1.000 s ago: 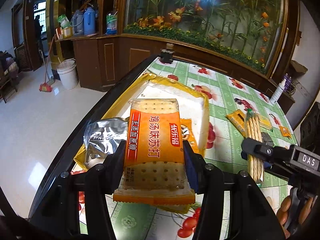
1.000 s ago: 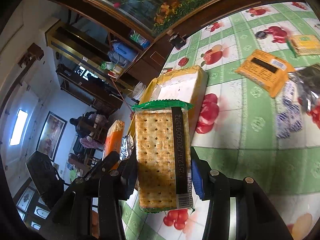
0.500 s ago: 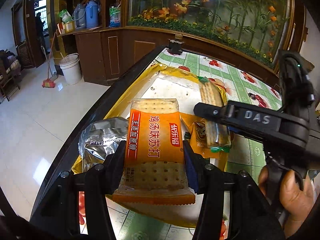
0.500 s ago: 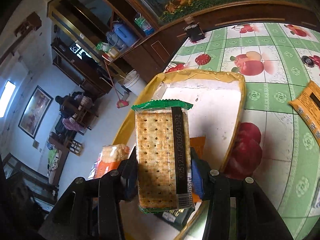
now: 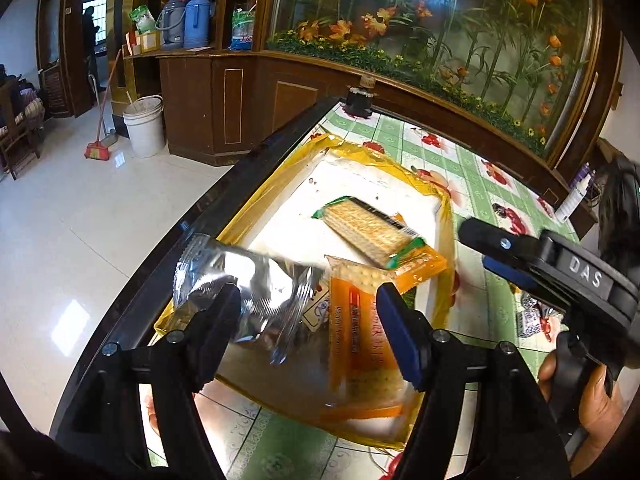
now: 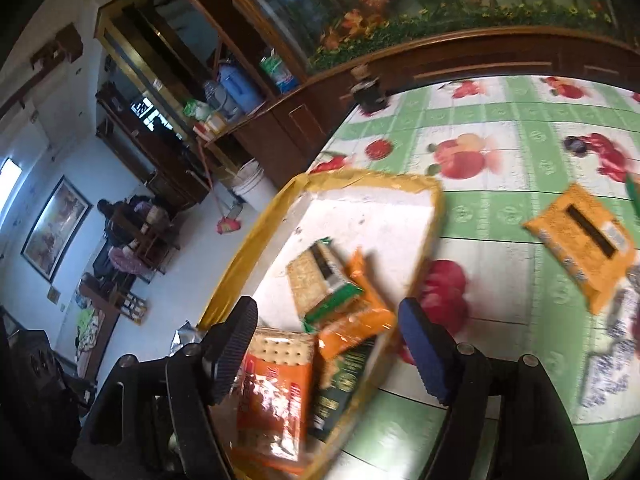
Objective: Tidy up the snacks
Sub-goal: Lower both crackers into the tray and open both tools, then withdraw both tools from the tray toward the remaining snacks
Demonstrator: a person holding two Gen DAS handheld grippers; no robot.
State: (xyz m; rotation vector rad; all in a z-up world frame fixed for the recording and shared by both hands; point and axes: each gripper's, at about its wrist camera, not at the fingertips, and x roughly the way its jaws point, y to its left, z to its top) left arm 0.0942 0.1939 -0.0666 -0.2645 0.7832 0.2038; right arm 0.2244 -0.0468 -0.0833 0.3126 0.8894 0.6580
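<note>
A shallow white box with yellow taped rim (image 5: 446,216) (image 6: 372,179) sits at the table's left edge. In it lie a green-ended cracker pack (image 5: 370,232) (image 6: 320,280), an orange cracker pack (image 5: 360,344) (image 6: 276,392), a silver foil bag (image 5: 244,280) and another orange pack (image 6: 356,320). My left gripper (image 5: 308,316) is open over the box's near end, with the orange pack blurred below its jaws. My right gripper (image 6: 328,344) is open and empty above the box; it also shows in the left wrist view (image 5: 532,268).
The table has a green fruit-print cloth (image 6: 500,208). An orange snack pack (image 6: 584,244) and a blue-white wrapped snack (image 6: 612,360) lie on it right of the box. A dark jar (image 5: 360,100) stands at the far edge. The table's left edge drops to the floor.
Both grippers opened. The green-ended cracker pack left my right gripper and lies in the box. The orange pack left my left gripper and is dropping into the box.
</note>
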